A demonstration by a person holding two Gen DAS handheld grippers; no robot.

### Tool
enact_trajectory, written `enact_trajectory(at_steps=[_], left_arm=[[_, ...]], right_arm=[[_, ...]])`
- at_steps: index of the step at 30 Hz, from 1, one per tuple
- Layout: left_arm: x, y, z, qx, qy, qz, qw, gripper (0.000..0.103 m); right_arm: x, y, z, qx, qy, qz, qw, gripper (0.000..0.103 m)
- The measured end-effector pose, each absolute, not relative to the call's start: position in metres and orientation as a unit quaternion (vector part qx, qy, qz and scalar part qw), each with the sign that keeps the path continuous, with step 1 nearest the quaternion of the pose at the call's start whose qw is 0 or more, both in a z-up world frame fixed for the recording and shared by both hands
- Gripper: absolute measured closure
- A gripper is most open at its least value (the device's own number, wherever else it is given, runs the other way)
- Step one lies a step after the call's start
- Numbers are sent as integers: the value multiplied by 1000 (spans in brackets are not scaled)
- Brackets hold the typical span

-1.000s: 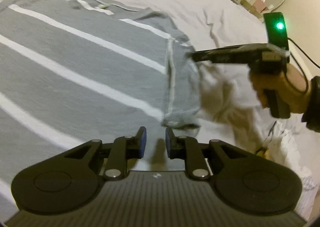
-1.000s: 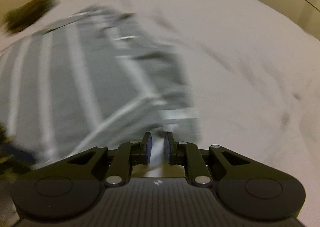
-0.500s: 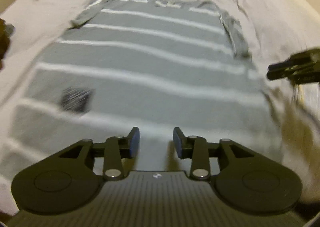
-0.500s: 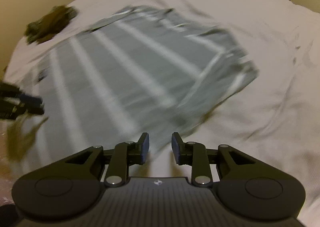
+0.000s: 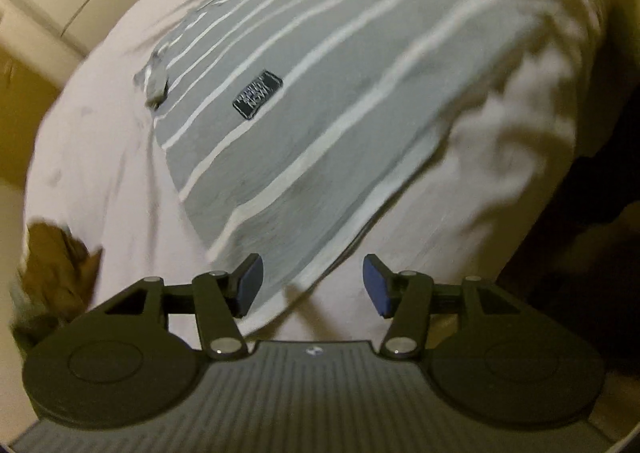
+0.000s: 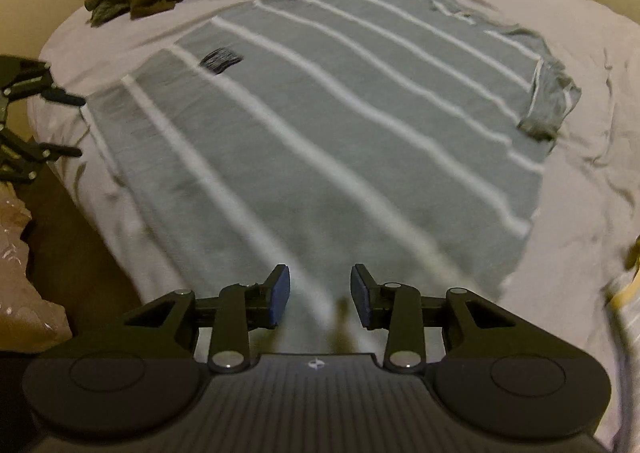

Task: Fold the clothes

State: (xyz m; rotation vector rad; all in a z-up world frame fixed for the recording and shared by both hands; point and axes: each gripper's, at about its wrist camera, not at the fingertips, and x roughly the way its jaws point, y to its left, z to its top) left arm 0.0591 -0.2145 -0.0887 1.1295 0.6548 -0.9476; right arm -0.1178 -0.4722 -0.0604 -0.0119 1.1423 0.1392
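Shirt (image 6: pixel 340 141) patch lettering blurred, hem behind right gripper (image 6: pixel 318 295)

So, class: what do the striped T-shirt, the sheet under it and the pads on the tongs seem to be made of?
Striped T-shirt: soft matte knit, probably cotton jersey; it lies limp and flat, its sleeve crumpled.
Sheet: thin pale woven cloth, matte, with fine creases.
Pads: blue, dull, perhaps rubber or foam, on the hard black plastic-looking right tongs, whose jaws are opening with nothing between them.

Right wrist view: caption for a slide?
Open fingers hover over a grey striped shirt spread flat on a white bed.
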Motion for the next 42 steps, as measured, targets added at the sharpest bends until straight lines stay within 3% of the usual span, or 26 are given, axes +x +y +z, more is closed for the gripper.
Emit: enact_trajectory(at_steps=[3, 7, 9, 13, 15, 22, 25, 34, 37, 40, 41, 42], left_arm=[[57, -208, -106, 557, 243, -453, 652, 53], [57, -209, -125, 610, 179, -453, 625, 51], [67, -213, -127, 613, 173, -443, 631, 56], [81, -222, -121, 609, 182, -442, 633, 90], [83, -225, -115, 600, 191, -446, 636, 99], [93, -226, -95, 544, 245, -452, 663, 100], [94, -227, -95, 550, 245, -455, 656, 100], [90, -230, -99, 562, 235, -450, 653, 94], [91, -233, -99, 560, 240, -450, 652, 97], [91, -234, -93, 556, 240, -453, 654, 100], [91, -234, -90, 555, 240, -454, 655, 101], [91, -232, -86, 554, 238, -454, 656, 101]], right_arm=[[-122, -450, -60, -23, 540, 56, 840, 57], [-129, -433, -64, -50, 540, 41, 839, 57], [-134, -429, -66, -60, 539, 31, 839, 57], [-147, -411, -70, -116, 520, 35, 845, 50], [-154, -394, -74, -155, 498, 52, 852, 35], [-165, -350, -118, -234, 465, 64, 851, 34], [-167, -348, -134, -272, 457, 48, 845, 41], [-201, -403, -149, -350, 464, -34, 813, 44], [-203, -413, -151, -362, 464, -31, 808, 56], [-198, -419, -146, -358, 468, -17, 808, 84], [-195, -420, -141, -358, 467, -12, 808, 103], [-197, -420, -136, -355, 467, -10, 810, 103]])
